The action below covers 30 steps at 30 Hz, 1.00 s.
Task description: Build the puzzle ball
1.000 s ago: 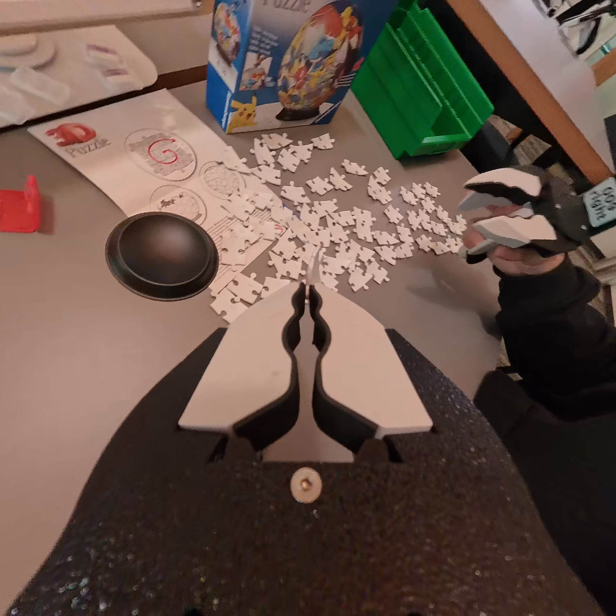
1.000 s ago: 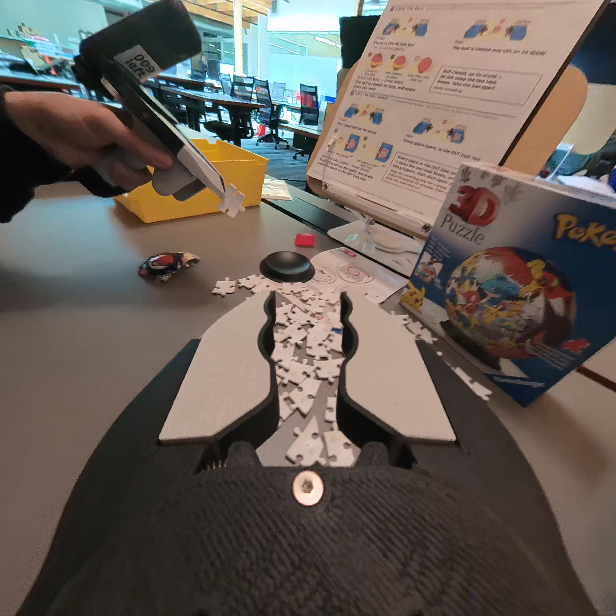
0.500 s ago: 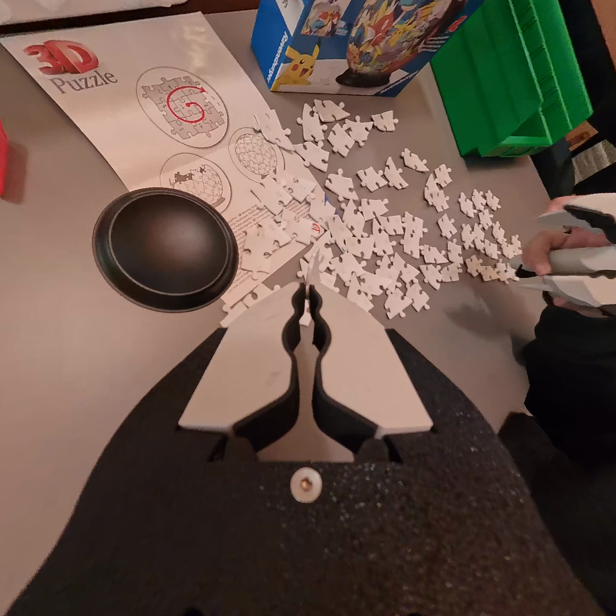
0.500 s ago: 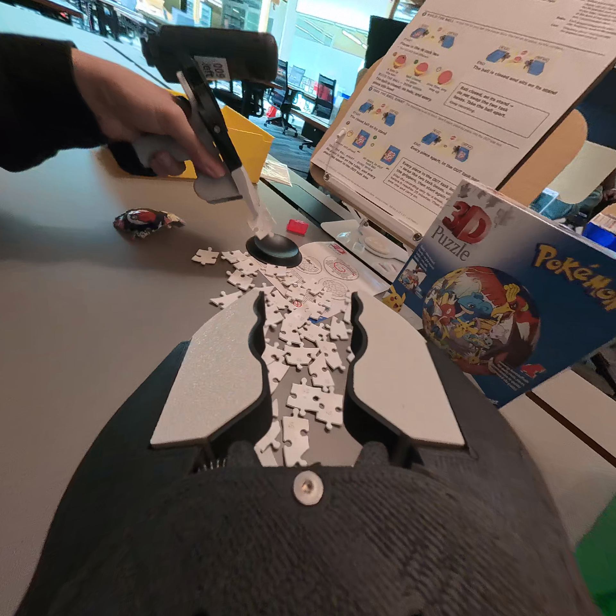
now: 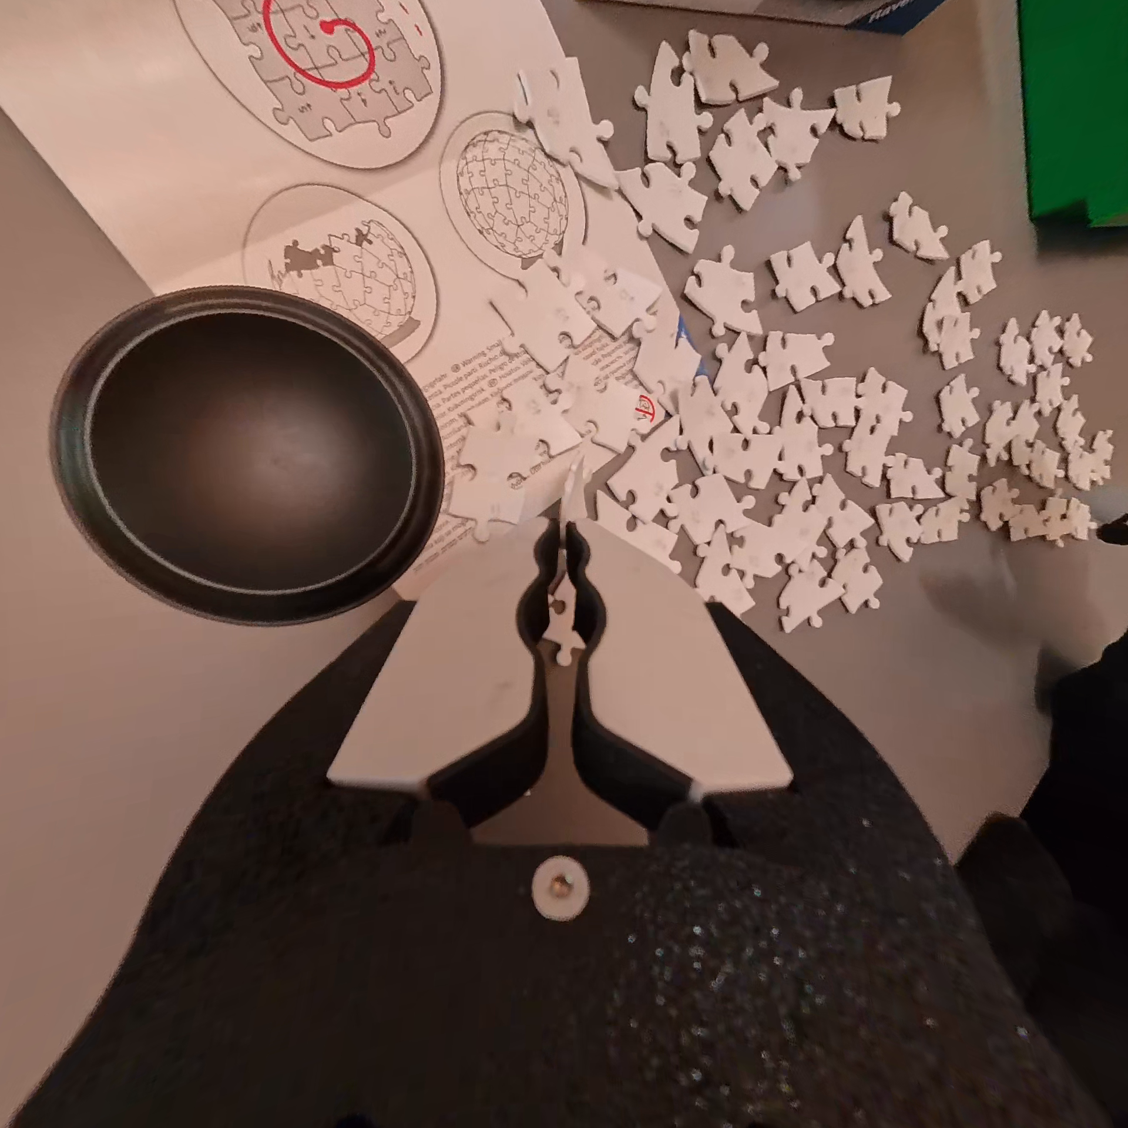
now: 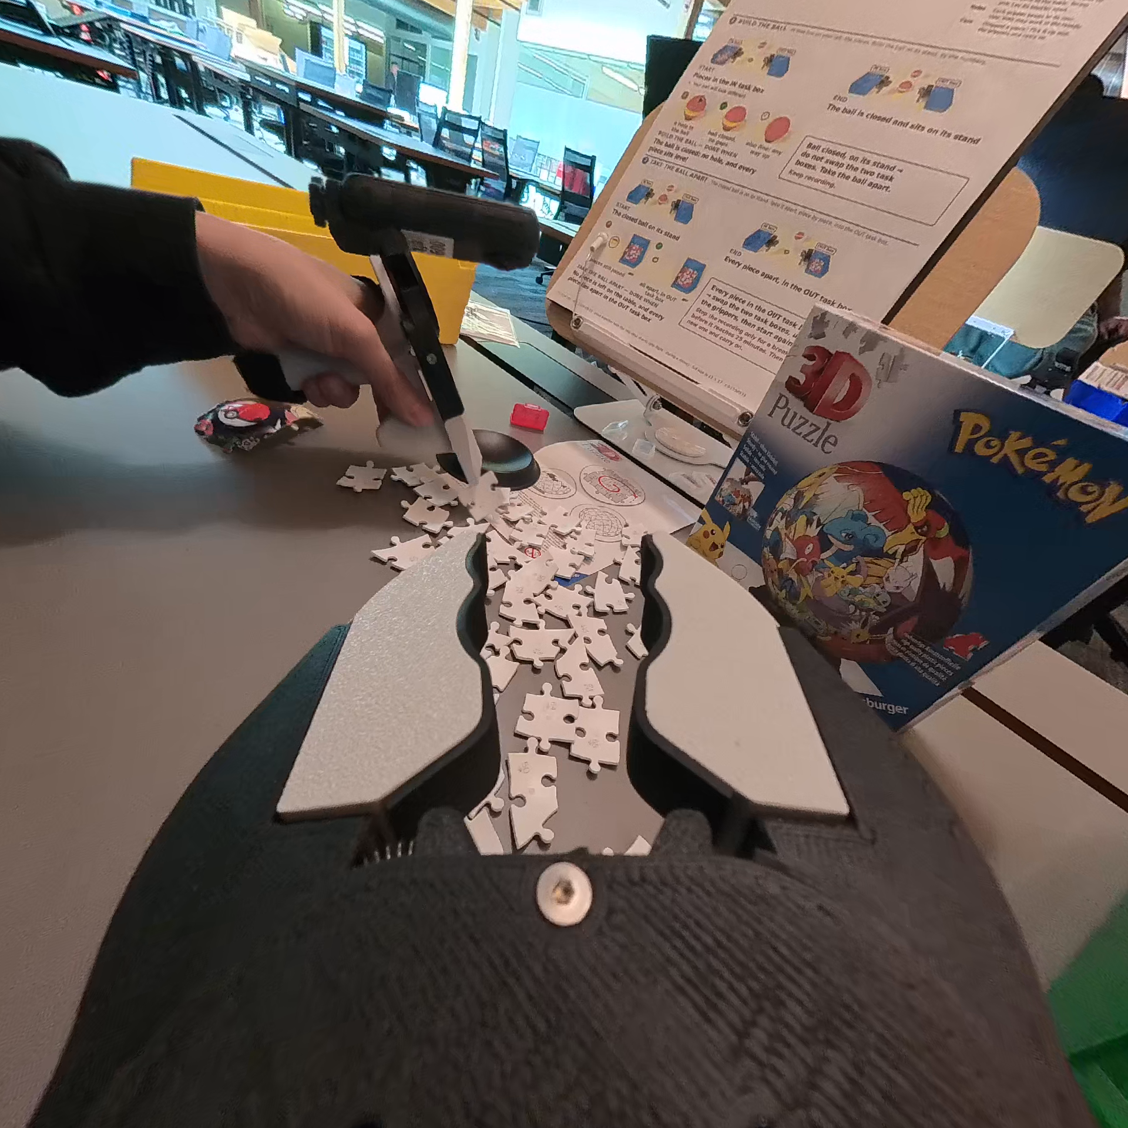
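Note:
My left gripper [image 5: 563, 530] is shut on a white puzzle piece [image 5: 574, 488] held edge-on. It is low over the near edge of the spread of white face-down puzzle pieces [image 5: 793, 427], just right of the black round stand [image 5: 244, 451]. In the right wrist view the left gripper [image 6: 469, 473] points down and its piece [image 6: 488, 493] touches the pile beside the stand [image 6: 506, 458]. My right gripper [image 6: 564, 549] is open and empty, low over the near end of the pieces [image 6: 549, 641]. A small joined patch of coloured pieces [image 6: 253, 421] lies at the left.
The paper instruction sheet [image 5: 213, 152] lies under the stand and some pieces. The blue puzzle box [image 6: 915, 549] stands at the right, a green bin [image 5: 1074, 110] beyond it. A yellow bin [image 6: 293, 207], a red block [image 6: 528, 415] and a propped instruction board [image 6: 793, 183] stand farther back. About 20 cm separates my left fingertips from my right.
My left gripper has come down and forward with its piece, from high above the table to the pile beside the stand. My right gripper stays open and has shifted slightly forward over the pieces.

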Motion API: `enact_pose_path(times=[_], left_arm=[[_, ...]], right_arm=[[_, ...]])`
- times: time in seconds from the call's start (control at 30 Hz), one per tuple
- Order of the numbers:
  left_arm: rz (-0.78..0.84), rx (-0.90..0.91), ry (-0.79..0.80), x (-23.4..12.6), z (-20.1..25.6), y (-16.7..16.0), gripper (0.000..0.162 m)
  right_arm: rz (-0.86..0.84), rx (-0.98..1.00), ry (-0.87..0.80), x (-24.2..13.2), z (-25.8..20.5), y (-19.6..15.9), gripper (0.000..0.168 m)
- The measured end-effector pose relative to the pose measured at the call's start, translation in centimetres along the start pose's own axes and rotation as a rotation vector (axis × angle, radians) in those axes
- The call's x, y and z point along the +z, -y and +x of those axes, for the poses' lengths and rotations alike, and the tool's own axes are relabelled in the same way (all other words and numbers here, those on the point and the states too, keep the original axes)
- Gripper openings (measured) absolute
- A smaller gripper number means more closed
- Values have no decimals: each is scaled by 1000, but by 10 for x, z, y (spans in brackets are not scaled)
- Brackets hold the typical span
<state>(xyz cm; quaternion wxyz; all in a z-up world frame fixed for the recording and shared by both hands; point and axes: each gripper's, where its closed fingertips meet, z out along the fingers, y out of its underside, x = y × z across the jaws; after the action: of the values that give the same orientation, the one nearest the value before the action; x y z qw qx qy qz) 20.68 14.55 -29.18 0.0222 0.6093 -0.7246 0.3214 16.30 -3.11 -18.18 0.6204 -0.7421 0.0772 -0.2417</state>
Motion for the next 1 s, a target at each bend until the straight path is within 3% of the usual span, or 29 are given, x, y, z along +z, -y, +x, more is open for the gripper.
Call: enact_pose_path(times=[0.23, 0.33, 0.43, 0.57, 0.73, 0.87, 1.0], left_arm=[[-10, 12, 38, 8, -2, -4, 4], [-13, 17, 46, 7, -2, -5, 24], [29, 27, 48, -8, -1, 1, 32], [229, 60, 90, -73, -3, 22, 34], [452, 86, 386, -210, -58, 31, 34], [444, 12, 511, -290, -127, 8, 39], [336, 50, 576, -314, -201, -14, 44]], right_arm=[[-7, -20, -6, 0, 0, 1, 48], [-2, -18, -11, -1, 1, 3, 48], [5, -23, -14, -2, 1, 6, 47], [-2, -41, -11, 0, -3, 7, 47], [-26, -58, 38, 10, -17, 1, 48], [-35, -63, 66, 18, -27, -3, 48], [-32, -2, 58, 29, -33, -2, 48]])
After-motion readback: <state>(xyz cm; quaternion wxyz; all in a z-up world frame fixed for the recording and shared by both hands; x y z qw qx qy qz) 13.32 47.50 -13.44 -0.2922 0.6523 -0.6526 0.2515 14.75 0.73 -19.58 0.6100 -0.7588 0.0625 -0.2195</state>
